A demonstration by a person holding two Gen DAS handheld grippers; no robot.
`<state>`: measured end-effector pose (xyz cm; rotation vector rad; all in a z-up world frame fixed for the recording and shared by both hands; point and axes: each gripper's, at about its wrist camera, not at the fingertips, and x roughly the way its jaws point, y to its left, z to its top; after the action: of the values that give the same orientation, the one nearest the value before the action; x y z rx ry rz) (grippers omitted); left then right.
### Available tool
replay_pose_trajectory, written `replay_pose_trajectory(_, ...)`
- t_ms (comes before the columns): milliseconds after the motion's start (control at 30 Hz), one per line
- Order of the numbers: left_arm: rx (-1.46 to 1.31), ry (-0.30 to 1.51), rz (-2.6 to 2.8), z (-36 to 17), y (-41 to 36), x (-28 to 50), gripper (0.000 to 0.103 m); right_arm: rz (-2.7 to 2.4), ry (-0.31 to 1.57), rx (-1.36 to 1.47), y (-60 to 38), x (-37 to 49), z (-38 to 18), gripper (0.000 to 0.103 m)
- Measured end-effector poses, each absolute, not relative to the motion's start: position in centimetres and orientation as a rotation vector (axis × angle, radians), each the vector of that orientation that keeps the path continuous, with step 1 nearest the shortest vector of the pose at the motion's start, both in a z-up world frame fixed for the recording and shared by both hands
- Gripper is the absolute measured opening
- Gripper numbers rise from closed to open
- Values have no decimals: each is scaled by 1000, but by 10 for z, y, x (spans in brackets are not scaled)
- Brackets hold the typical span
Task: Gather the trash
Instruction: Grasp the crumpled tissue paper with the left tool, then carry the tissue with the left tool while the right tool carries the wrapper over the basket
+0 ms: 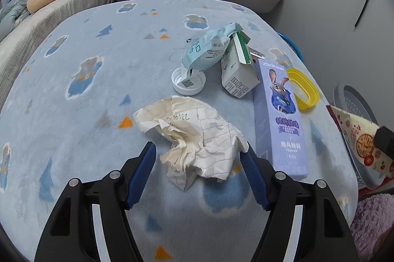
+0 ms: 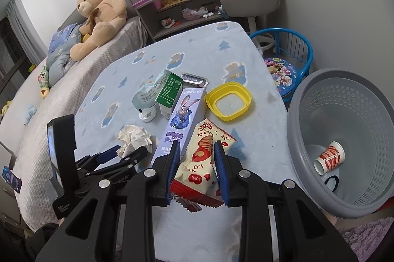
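- My left gripper point(image 1: 198, 156) is standing wide open over the blue patterned blanket point(image 1: 98, 94), holding nothing.
- Between its two blue fingers point(image 1: 144, 173) the crumpled paper point(image 1: 194, 139) is lying on the blanket; the right finger is touching or almost touching the paper's edge, while the left finger is staying a little apart from it.
- My right gripper point(image 2: 197, 168) is squeezing the snack wrapper point(image 2: 202, 163), a cream and red packet with "LOVE" printed on it, and both pads are pressing its sides.
- The wrapper is hanging in the air near the edge of the table, beside the grey laundry basket point(image 2: 317, 79).
- Inside this basket a red and white paper cup point(image 2: 330, 158) is lying on its side at the bottom.
- The purple Zootopia box point(image 1: 278, 119) is lying flat just right of the crumpled paper.
- Behind the paper a white round lid point(image 1: 188, 82) is sitting, and a light blue wipes pack point(image 1: 209, 47) is leaning over it.
- A small green and white carton point(image 1: 238, 74) is lying under the wipes pack, touching the far end of the purple box.
- A yellow plastic ring lid point(image 2: 229, 100) is resting on the blanket right of the box.
- A silver foil wrapper point(image 2: 194, 80) is lying behind the carton.
- A teddy bear point(image 2: 98, 15) is sitting on the bed far behind.
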<state>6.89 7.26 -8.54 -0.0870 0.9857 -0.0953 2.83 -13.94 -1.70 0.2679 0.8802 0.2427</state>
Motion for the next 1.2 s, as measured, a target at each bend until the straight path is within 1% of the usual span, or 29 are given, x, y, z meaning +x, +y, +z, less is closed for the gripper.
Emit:
replay_pose_trajectory(67, -103, 983, -100, -86, 74, 74, 66, 243, 879, 271, -141, 29, -17, 28)
replay_pose_trajectory(100, -114, 983, -106, -86, 74, 76, 54, 243, 879, 272, -142, 29, -17, 28)
replay_pose_trajectory(133, -125, 989, -117, -87, 75, 78, 49, 243, 878, 274, -143, 29, -18, 28)
replay_pose_trajectory(267, -127, 980, -120, -84, 77, 77, 41, 240, 877, 281, -147, 28, -18, 28)
replay_pose_trajectory(533, -100, 903, -88, -53, 80, 58, 40, 227, 858, 301, -158, 22, -15, 28)
replay_pose_trajectory(700, -73, 851, -126, -26, 62, 44, 40, 203, 841, 317, -174, 15, -12, 28)
replay_pose_trajectory(900, -30, 812, -259, 0, 8, 37, 40, 146, 823, 347, -209, 5, -12, 28)
replay_pose_trajectory(1200, 64, 832, -469, 1, -101, 45, 40, -2, 813, 379, -291, -11, -15, 28)
